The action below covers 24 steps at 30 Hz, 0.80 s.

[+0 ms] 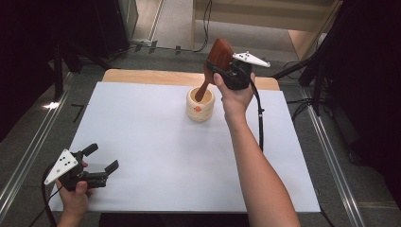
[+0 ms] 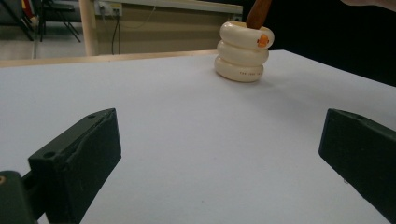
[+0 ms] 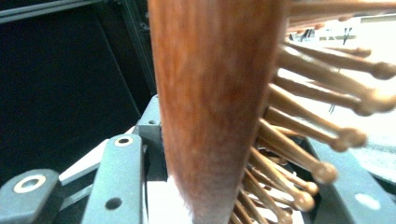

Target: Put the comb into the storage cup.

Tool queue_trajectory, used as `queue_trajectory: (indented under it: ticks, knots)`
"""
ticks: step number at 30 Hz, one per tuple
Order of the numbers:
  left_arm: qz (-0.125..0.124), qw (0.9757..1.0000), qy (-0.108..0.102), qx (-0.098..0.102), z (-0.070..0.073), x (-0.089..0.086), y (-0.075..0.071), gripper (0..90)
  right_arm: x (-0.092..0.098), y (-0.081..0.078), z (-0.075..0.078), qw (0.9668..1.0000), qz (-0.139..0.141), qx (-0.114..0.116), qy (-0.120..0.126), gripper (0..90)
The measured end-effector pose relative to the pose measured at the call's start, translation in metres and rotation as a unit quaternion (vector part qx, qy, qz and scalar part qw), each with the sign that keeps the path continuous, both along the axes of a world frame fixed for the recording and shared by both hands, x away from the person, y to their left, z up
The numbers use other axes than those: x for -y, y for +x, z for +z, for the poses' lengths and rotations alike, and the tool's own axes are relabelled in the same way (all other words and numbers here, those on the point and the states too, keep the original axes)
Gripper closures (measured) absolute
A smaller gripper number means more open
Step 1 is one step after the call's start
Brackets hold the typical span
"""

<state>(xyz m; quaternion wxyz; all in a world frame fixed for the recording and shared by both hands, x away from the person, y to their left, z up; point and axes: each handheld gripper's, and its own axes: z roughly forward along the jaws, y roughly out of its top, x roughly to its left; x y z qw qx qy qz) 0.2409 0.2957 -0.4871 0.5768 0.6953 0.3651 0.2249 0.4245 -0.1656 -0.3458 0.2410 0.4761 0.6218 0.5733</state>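
Gripping a wooden brush [image 1: 219, 53] by its head, the right gripper [image 1: 226, 72] hangs over the far side of the table [image 1: 156, 142], its jaws clamped on the brush; the handle slants down and left into a cream cup [image 1: 200, 106] that stands upright on the white sheet, toward the far edge and a little right of centre. From the right gripper view the brush's brown back [image 3: 215, 93] fills the middle, with rows of round-tipped wooden pins [image 3: 327, 172] fanning out to the right (the picture is soft there, so I cannot tell exactly where the pads meet the wood); the grey jaw frame sits on either side of it.

Down at the near left corner the left gripper [image 1: 102, 158] rests low over the sheet in the person's hand, jaws spread wide and holding nothing, pointing across the table toward the cup; it is well apart from the cup. The left gripper view shows its two black jaws far apart at the bottom, bare white sheet between them; beyond stands the cup [image 2: 243, 53], ribbed like three stacked rings with a small orange mark, and the brush handle [image 2: 258, 13] rises from its mouth.
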Motion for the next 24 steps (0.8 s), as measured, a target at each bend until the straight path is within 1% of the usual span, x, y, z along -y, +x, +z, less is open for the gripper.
queue_trajectory:
  ticks: [3,14,19,22,24]
  knots:
    - [-0.001,1.0000,0.001,0.000,0.000,0.000,0.000,0.0,0.000,0.003,-0.003,1.0000,-0.002,-0.002,0.002,50.7]
    - [-0.003,1.0000,0.003,0.000,0.000,0.000,0.000,0.0,-0.007,0.010,-0.016,0.9999,-0.006,-0.011,-0.007,50.7]
    - [-0.003,1.0000,0.002,0.001,0.000,0.001,0.000,0.0,-0.012,0.013,-0.026,0.9997,-0.007,-0.018,-0.013,50.7]
    - [-0.004,1.0000,0.003,0.001,0.000,0.001,0.000,0.0,-0.013,0.014,-0.032,0.9997,-0.007,-0.023,-0.009,50.7]
    - [-0.005,1.0000,0.003,0.001,0.000,0.001,0.000,0.0,-0.014,0.015,-0.037,0.9995,-0.008,-0.030,-0.009,50.6]
